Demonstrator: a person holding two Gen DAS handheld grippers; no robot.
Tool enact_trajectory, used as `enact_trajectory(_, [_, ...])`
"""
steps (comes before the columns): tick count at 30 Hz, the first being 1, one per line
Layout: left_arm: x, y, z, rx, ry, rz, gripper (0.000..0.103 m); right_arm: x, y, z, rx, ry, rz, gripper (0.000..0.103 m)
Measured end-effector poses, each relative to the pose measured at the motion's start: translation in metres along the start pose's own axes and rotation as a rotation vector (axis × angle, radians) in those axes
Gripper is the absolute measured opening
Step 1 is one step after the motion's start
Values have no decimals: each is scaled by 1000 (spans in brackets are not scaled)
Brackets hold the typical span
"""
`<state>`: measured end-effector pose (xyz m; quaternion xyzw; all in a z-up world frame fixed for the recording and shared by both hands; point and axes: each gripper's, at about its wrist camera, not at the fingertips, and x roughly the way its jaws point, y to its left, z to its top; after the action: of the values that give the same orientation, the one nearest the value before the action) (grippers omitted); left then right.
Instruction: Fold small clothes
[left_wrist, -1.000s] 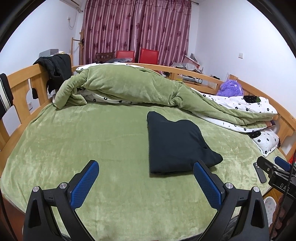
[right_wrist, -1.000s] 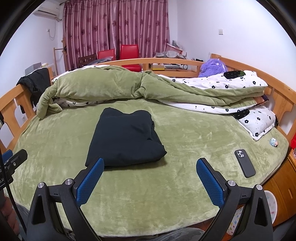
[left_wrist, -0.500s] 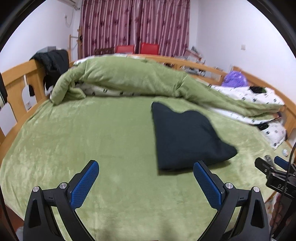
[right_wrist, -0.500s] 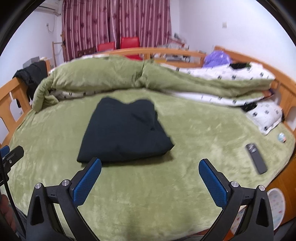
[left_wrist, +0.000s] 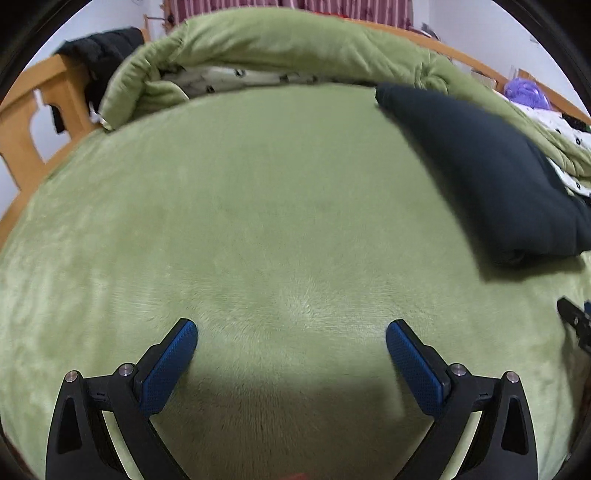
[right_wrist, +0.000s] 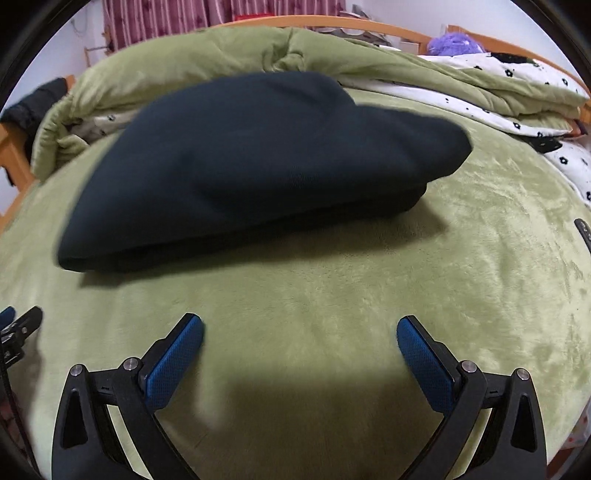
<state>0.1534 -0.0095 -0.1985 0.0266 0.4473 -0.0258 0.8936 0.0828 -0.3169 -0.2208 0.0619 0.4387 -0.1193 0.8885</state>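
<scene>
Right wrist view is showing the right gripper hanging spread wide and empty just above the green blanket, with the folded dark garment lying directly ahead, apart from its fingers. Left gripper is likewise gaping over bare blanket, the garment sitting off to its right, near the bunched quilt.
</scene>
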Motion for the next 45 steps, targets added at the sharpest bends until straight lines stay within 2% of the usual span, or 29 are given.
enact_trajectory(3, [-4, -1, -2, -10, -30, -12, 103, 1, 9, 0, -41, -1, -41, 103])
enact_trajectory(6, [-2, 1, -1, -23, -19, -31, 103, 3, 8, -2, -34, 2, -35, 103])
enact_trajectory(32, [1, 2, -2, -15, -16, -20, 103, 5, 5, 1, -30, 2, -28, 103])
enact_trajectory(37, [2, 11, -1, -45, -18, -61, 103, 6, 5, 1, -30, 2, -28, 103])
enact_trajectory(43, [6, 4, 1, -12, -6, -35, 103, 6, 5, 1, -30, 2, -27, 103])
enact_trajectory(45, [6, 10, 2, -34, -1, -63, 103, 6, 5, 1, -30, 2, -27, 103])
